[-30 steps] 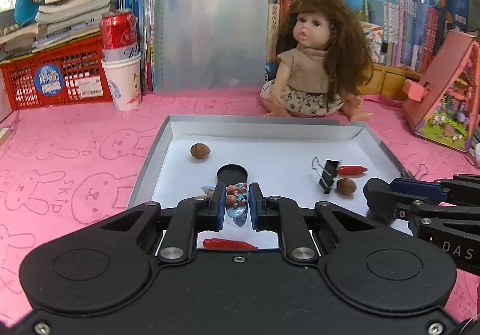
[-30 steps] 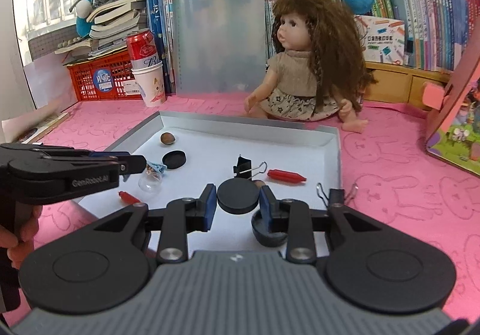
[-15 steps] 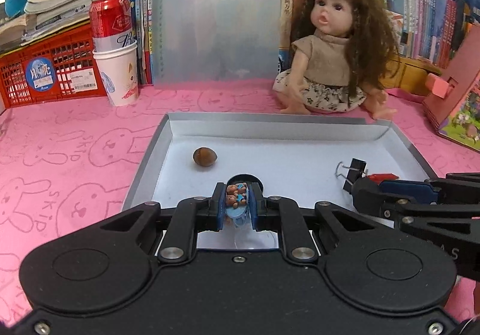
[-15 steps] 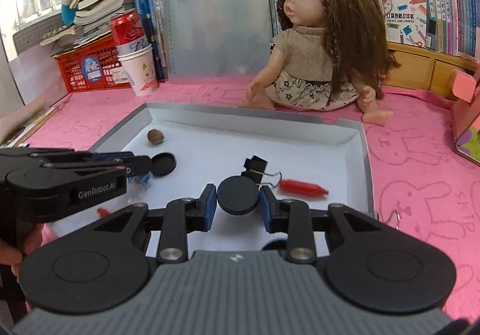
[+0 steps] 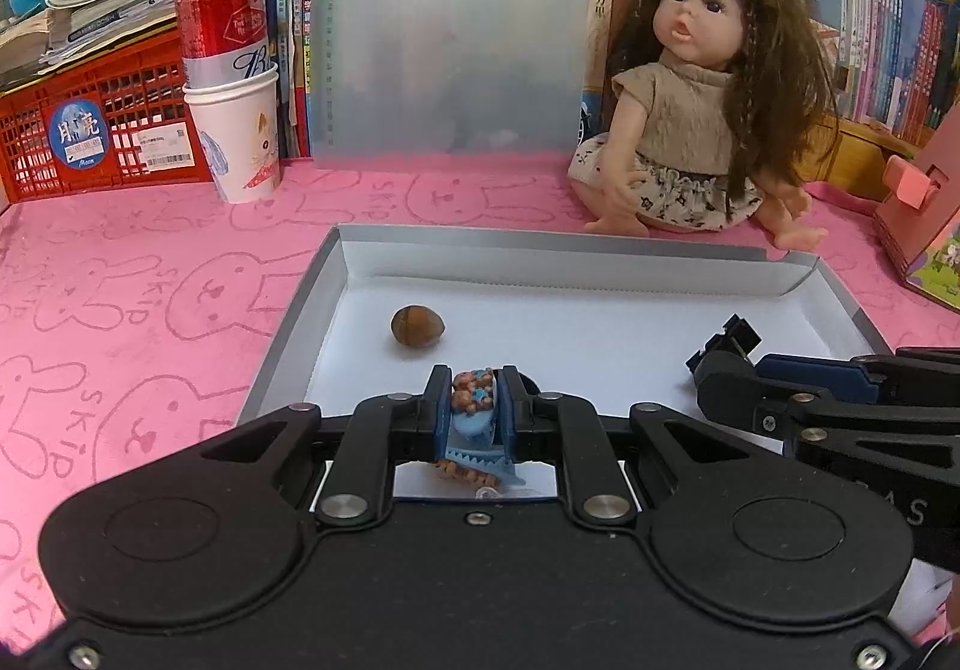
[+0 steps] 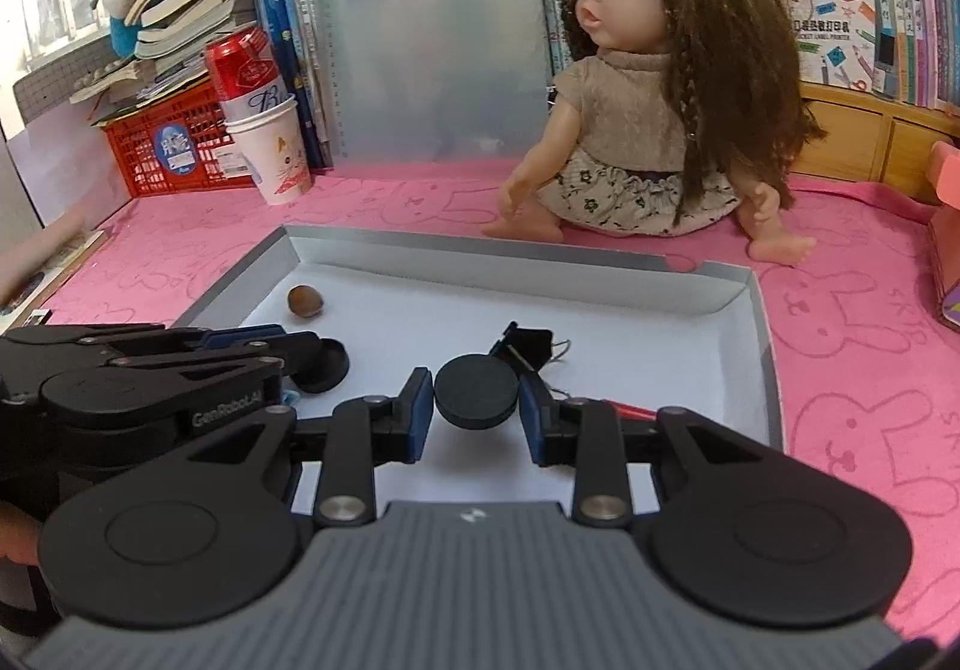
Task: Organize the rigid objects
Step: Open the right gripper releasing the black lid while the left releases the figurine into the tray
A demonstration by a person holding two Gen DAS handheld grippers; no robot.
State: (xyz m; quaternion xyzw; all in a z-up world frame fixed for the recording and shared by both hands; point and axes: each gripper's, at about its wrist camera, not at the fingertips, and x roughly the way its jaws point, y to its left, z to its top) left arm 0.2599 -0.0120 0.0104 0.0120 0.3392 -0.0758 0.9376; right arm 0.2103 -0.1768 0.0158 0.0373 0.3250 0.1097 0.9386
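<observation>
Your left gripper (image 5: 474,409) has its jaws drawn close together, clamped on a small pale blue clip (image 5: 475,424) topped with tiny brown bear figures; the clip sits upright between the blue pads, its toothed lower end hanging below them over the white floor of the tray (image 5: 600,334). Ahead of these jaws and slightly to their left a brown nut (image 5: 417,326) lies on the tray floor, apart from everything else. A black round cap (image 6: 327,367) rests on the tray just beyond the left jaws, partly hidden by them.

Your right gripper (image 6: 477,406) holds a black round disc (image 6: 477,391) between jaws set moderately wide; both pads touch its rim, and the disc is tilted with its flat face toward the camera, raised off the tray floor. Just ahead of these jaws and a little to their right a black binder clip (image 6: 528,343) lies on the tray with its wire handles pointing right. A red object (image 6: 630,410) shows behind the right finger, mostly hidden.

The tray is a shallow grey-rimmed box on the pink rabbit-print worktop (image 6: 840,346). A doll (image 6: 648,129) sits beyond its far wall.
</observation>
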